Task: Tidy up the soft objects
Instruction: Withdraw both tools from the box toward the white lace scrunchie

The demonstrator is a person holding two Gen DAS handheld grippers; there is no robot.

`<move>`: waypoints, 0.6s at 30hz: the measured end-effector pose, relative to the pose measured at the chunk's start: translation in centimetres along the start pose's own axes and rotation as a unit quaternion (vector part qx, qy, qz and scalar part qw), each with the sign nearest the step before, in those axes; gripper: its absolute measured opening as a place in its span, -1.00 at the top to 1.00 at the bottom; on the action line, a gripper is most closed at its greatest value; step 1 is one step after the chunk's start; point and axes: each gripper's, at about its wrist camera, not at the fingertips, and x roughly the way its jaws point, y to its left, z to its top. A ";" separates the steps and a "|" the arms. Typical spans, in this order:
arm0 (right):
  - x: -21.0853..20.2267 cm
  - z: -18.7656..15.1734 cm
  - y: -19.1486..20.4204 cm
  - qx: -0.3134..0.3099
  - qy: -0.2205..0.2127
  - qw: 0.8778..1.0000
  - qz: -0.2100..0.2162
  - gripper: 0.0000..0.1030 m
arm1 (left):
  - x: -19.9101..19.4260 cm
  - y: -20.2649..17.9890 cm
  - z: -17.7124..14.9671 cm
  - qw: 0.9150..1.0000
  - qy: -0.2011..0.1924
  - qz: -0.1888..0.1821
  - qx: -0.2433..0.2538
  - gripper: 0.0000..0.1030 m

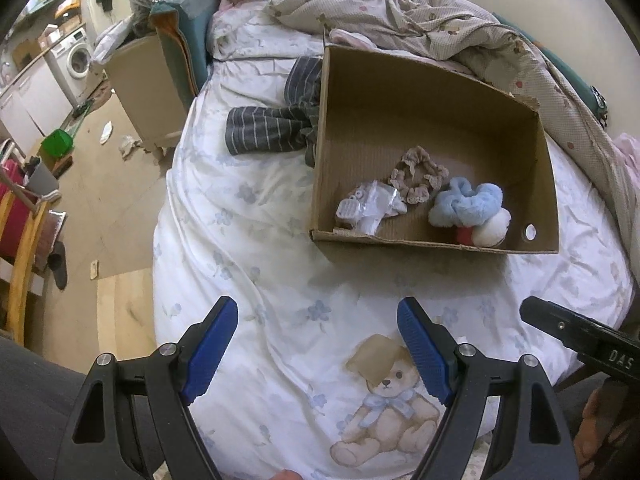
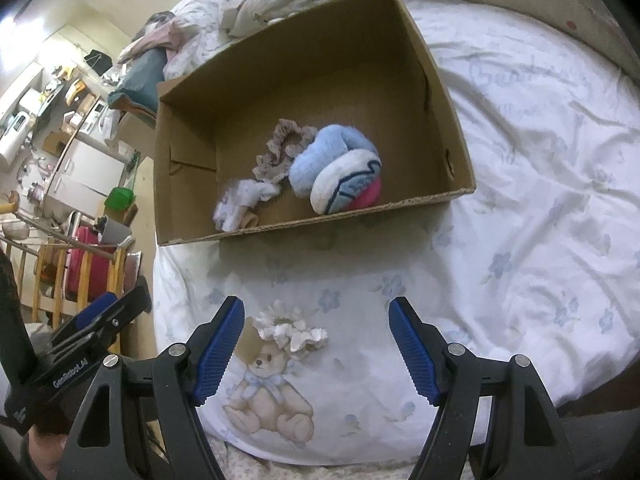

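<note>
An open cardboard box (image 1: 432, 245) (image 2: 320, 220) stands on the white bear-print bed sheet (image 1: 260, 240). In it lie a beige scrunchie (image 1: 418, 178) (image 2: 280, 152), a fluffy blue item (image 1: 466, 200) (image 2: 328, 156), a white, blue and pink soft ball (image 2: 348, 188) and a small white bundle (image 1: 368, 206) (image 2: 240, 200). A grey striped garment (image 1: 272, 128) lies left of the box. A white flower scrunchie (image 2: 292, 330) rests on the sheet between the fingers of my open right gripper (image 2: 316, 312), untouched. My left gripper (image 1: 317, 312) hangs open over bare sheet.
A crumpled beige blanket (image 1: 440, 20) is heaped behind the box. The bed's left edge drops to a littered floor (image 1: 112, 184) with a wooden cabinet (image 1: 140, 88), a green bin (image 1: 58, 144) and a wooden rack (image 1: 20, 248). Open sheet (image 2: 540, 200) lies right of the box.
</note>
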 end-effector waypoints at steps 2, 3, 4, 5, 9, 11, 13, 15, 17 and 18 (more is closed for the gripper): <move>0.5 0.0 0.0 0.002 0.007 1.000 -0.004 -0.53 | 0.4 0.1 -0.1 1.000 0.008 -0.002 -0.004 -0.56; 0.7 0.0 0.1 0.002 0.006 1.000 -0.004 -0.53 | 0.7 0.1 -0.2 1.000 0.014 -0.003 -0.006 -0.56; 0.9 0.0 0.1 0.001 0.007 1.000 -0.005 -0.53 | 0.9 0.1 -0.3 1.000 0.020 -0.005 -0.008 -0.56; 1.1 -0.1 0.1 -0.001 0.009 1.000 -0.010 -0.53 | 1.3 0.1 -0.4 1.000 0.029 -0.008 -0.011 -0.56; 1.8 0.0 -0.5 0.011 0.019 1.000 -0.016 -0.53 | 3.4 -0.1 -1.2 0.996 0.079 -0.029 -0.023 -0.56; 2.0 0.1 -0.7 0.018 0.021 0.999 -0.017 -0.53 | 4.5 -0.1 -1.7 0.993 0.105 -0.040 -0.034 -0.56; 2.0 0.3 -0.8 0.021 0.019 1.000 -0.011 -0.53 | 5.5 -0.1 -2.1 0.989 0.130 -0.054 -0.048 -0.56; 1.8 0.5 -1.0 0.028 0.012 1.000 -0.003 -0.53 | 6.3 -0.1 -2.4 0.985 0.147 -0.066 -0.060 -0.56; 1.5 0.7 -1.3 0.038 0.003 0.999 0.010 -0.53 | 6.6 -0.2 -2.2 0.984 0.151 -0.071 -0.066 -0.56; 1.6 0.8 -1.4 0.040 0.002 0.999 0.010 -0.53 | 6.7 -0.3 -2.2 0.984 0.151 -0.070 -0.066 -0.56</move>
